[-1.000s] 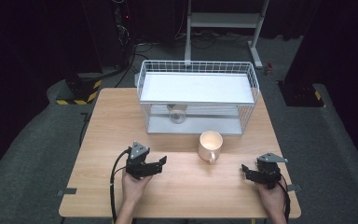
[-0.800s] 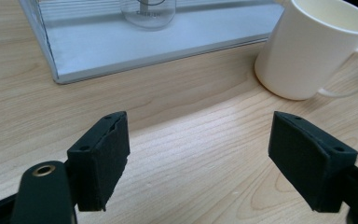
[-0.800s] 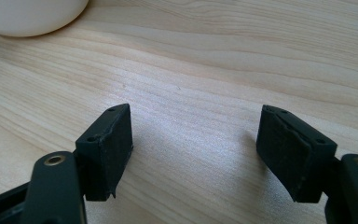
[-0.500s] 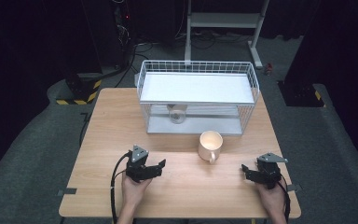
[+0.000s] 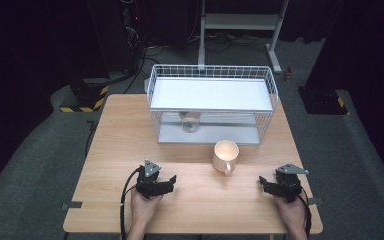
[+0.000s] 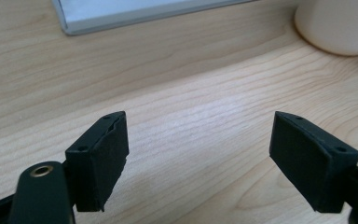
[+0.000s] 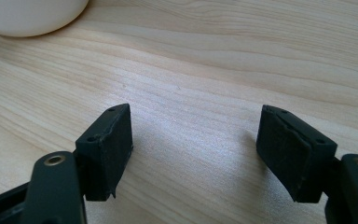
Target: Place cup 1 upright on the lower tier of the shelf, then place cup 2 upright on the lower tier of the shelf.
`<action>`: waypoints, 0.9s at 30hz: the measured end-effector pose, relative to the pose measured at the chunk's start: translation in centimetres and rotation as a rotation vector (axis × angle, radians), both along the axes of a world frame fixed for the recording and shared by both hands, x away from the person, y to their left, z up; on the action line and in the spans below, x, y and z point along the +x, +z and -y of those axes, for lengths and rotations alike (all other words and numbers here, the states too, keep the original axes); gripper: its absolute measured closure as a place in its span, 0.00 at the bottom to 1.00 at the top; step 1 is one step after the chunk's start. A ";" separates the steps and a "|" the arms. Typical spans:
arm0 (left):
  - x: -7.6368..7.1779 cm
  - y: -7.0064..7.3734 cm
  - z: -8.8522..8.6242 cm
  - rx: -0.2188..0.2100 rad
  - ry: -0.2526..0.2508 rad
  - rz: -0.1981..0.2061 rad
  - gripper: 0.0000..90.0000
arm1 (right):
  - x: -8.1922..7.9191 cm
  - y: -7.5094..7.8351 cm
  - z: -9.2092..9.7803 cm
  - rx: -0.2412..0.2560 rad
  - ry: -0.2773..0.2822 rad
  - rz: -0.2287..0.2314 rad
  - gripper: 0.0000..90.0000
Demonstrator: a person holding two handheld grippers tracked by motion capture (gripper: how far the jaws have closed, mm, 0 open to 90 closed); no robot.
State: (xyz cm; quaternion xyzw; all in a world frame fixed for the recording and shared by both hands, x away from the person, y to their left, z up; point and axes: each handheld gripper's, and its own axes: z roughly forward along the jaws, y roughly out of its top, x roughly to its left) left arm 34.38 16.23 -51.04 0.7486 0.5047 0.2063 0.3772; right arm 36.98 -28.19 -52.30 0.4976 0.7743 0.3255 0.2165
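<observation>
Left gripper (image 5: 172, 179): jaws are seen spread wide apart in the left gripper view, nothing between them but bare wood; it is held low over the worktop near the front edge, left of centre.
Left gripper's pads (image 6: 103, 158): both black pads are empty, and the grain of the worktop is seen in the gap.
Right gripper (image 5: 261, 181): jaws likewise parted wide in the right gripper view, nothing gripped; it is held low near the front right corner of the worktop.
Right gripper's pads (image 7: 109, 151): bare, with pale wood showing between them.
Hands: a hand (image 5: 144, 207) is wrapped behind the left gripper and another hand (image 5: 292, 215) behind the right one, both coming in over the front edge.
Mug (image 5: 225, 156): a cream mug is stood upright on the worktop, right of centre, between the two grippers and farther back, well apart from both; its handle is turned towards the front edge.
Wire rack (image 5: 211, 102): a white two-level wire rack is set along the back edge of the worktop, just behind the mug.
Lower shelf: a small round object (image 5: 190, 121) is seen inside, too indistinct to name.
Worktop (image 5: 115, 150): light wood.
</observation>
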 end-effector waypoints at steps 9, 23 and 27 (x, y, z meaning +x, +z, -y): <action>0.0 -1.1 -0.1 0.020 0.027 -0.034 0.22 | 0.0 0.0 0.0 -0.002 0.002 0.002 0.30; 0.2 -1.7 0.3 0.095 0.053 -0.019 0.22 | 0.2 0.0 0.0 0.001 0.010 -0.009 0.23; 0.3 -1.7 0.3 0.095 0.060 -0.020 0.22 | 0.2 0.0 -0.1 -0.006 0.038 -0.011 0.24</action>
